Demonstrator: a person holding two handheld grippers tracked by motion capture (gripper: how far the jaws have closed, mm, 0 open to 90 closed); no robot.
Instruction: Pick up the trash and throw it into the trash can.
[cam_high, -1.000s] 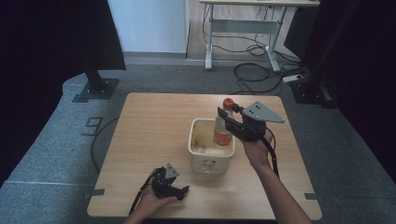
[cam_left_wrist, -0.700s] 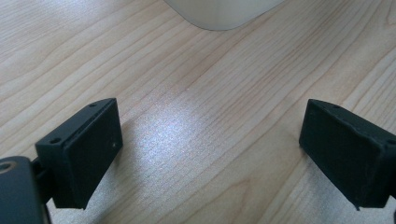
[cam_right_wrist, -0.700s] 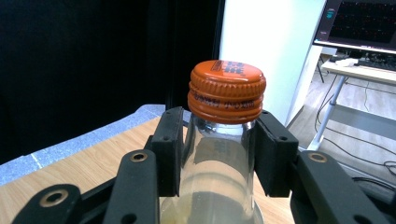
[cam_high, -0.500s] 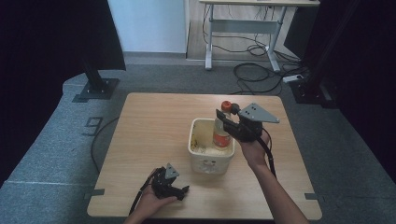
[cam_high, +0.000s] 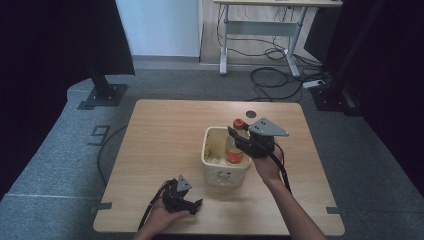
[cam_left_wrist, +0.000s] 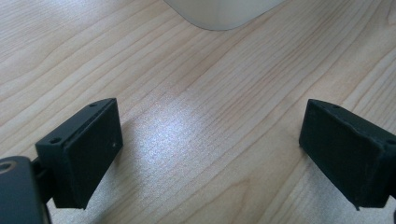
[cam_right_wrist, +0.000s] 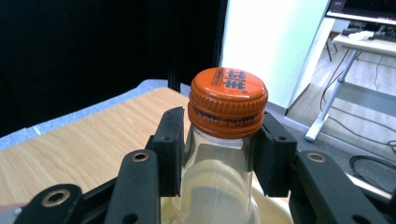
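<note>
- The right hand-held gripper (cam_high: 239, 140) is closed on a bottle (cam_high: 233, 149). Its two black jaws pinch the clear neck just under the cap (cam_right_wrist: 228, 95), one on each side.
- The neck is thin and the cap is wider, so I think that grip keeps the bottle from slipping down.
- The bottle stands upright with its bottom inside the tub (cam_high: 212, 165). From the high view I cannot tell if it rests on the tub's floor or hangs a little above it.
- The tub sits near the middle of the worktop (cam_high: 165, 135). The bottle is at the tub's 2 o'clock corner, close to the right hand, which may be why that hand holds it.
- The left hand-held gripper (cam_high: 184, 202) is wide open and holds nothing. It rests low at the worktop's 7 o'clock edge, out of the way. Bare wood shows between its jaws, and the tub's rounded corner (cam_left_wrist: 224, 11) is at 12 o'clock ahead of it.
- The bottle looks like smooth clear glass with something orange low down. The cap is round orange metal with small ridges and dark print on top.
- The tub is pale plastic, squarish with soft corners. Small light bits lie inside; I cannot tell what they are.
- The worktop is light wood with wavy lines.
</note>
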